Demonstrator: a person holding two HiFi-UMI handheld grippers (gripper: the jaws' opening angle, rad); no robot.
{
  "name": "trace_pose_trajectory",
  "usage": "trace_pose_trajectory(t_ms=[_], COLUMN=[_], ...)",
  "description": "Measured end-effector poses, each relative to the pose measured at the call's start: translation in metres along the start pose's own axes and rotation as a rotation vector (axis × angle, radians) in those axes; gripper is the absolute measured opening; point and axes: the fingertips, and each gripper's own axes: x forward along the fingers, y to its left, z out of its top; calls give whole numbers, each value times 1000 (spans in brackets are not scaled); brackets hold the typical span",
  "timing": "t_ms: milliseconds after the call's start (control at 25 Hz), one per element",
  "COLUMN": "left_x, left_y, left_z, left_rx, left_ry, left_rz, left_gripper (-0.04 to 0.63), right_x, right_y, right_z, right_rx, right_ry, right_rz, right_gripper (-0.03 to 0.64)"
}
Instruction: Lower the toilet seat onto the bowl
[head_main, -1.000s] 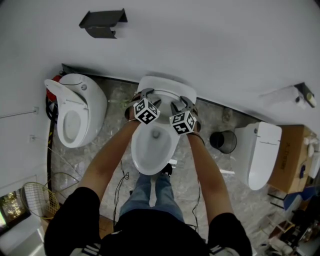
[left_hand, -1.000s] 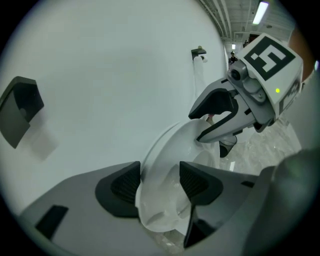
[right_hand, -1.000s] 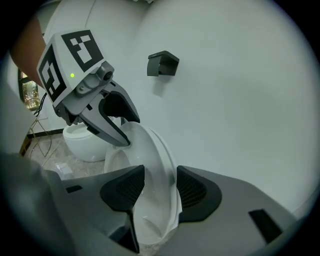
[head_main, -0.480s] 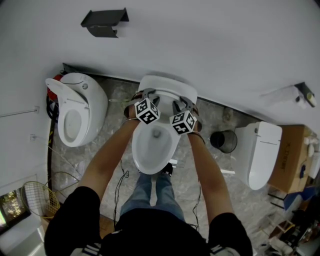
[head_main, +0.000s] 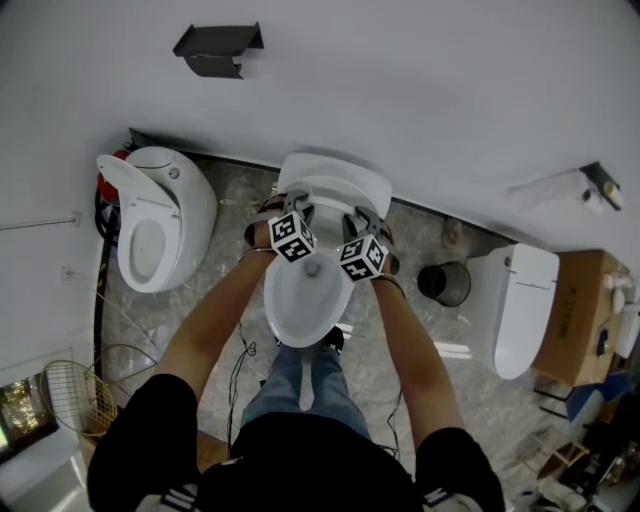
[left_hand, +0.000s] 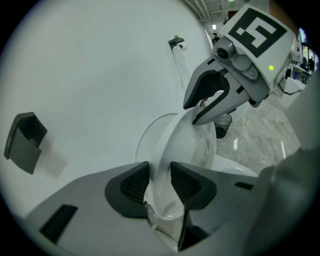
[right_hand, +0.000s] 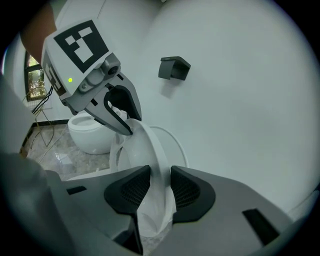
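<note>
Left gripper: seat rim is clamped by closing jaws.
Right gripper: seat rim is clamped, jaws closing.
Seat: raised off bowl.

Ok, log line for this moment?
step: grasping seat | left gripper: fingers closing on toilet seat rim | right gripper: fingers closing on same rim | seat: raised, not yet on bowl

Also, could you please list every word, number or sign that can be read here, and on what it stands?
No text here can be read.
Cardboard box: faint print on its side, too small to read.
Marker cubes: black-and-white square patterns only, no letters or numbers.
</note>
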Motion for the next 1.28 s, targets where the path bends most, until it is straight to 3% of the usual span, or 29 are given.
trace_pose_trajectory(t_ms=[520,760,1040,1280], left_x=[-48,-73,-92,-109], left_y=[-51,-84,-125,-161], left_z=[-26,-40,-66,-83], left_rx=[56,195,208,230], left_ry=[9,23,45,59], left_rz=[19,94,53,34], left_gripper=[129,124,124,119], right_x=[-48,-73,-96,-114], right_y=[56,87,131,174], right_z=[-11,-21,-40,-58], right_rx=[-29,-15,-36,-119], right_ry=[-15,-43,-58,-46], right_rz=[32,56,93,134], right_gripper=[137,137,137,140])
